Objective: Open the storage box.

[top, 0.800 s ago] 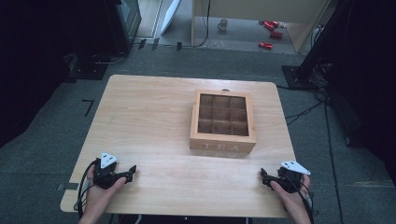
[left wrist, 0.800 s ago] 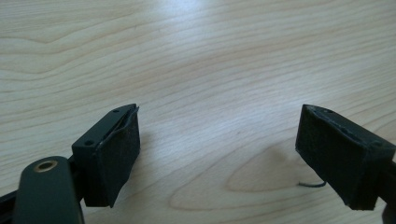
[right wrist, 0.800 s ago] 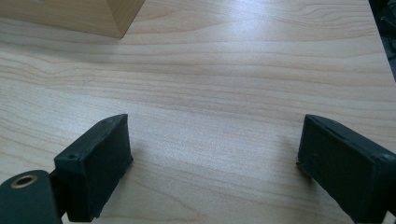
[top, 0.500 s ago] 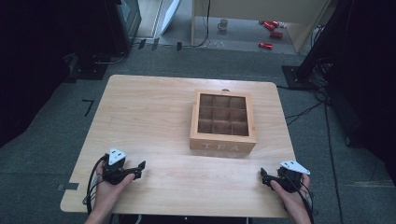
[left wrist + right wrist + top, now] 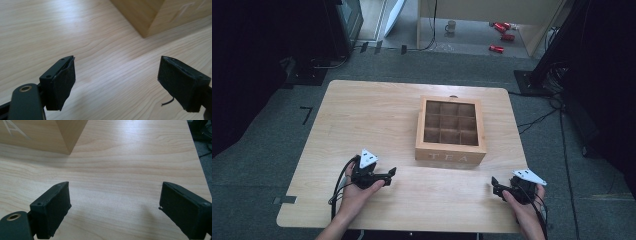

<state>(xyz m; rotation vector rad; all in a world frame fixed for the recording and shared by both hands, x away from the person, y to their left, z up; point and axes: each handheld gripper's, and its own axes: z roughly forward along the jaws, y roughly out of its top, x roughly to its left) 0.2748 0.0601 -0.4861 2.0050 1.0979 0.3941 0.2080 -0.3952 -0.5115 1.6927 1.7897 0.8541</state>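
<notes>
A wooden tea box (image 5: 451, 131) marked TEA on its front stands right of the table's middle; through its lid I see a grid of compartments. Left of the box's front my left gripper (image 5: 390, 176) is held in a hand, jaws pointing right and open, nothing between them. The left gripper view (image 5: 117, 77) has bare wood between the pads and the box's corner (image 5: 150, 17) ahead. My right gripper (image 5: 494, 186) rests near the front right corner of the table, open and empty. In the right gripper view (image 5: 115, 202) the box's corner (image 5: 50, 135) lies at the upper left.
The light wooden table (image 5: 362, 120) has rounded corners and bare wood to the left of the box. On the floor beyond it are a mug (image 5: 451, 26), red objects (image 5: 502, 30) and cables. A black stand base (image 5: 532, 82) sits off the far right corner.
My left gripper has moved right and away from the front edge, closer to the tea box. The right gripper and the box have kept still.
</notes>
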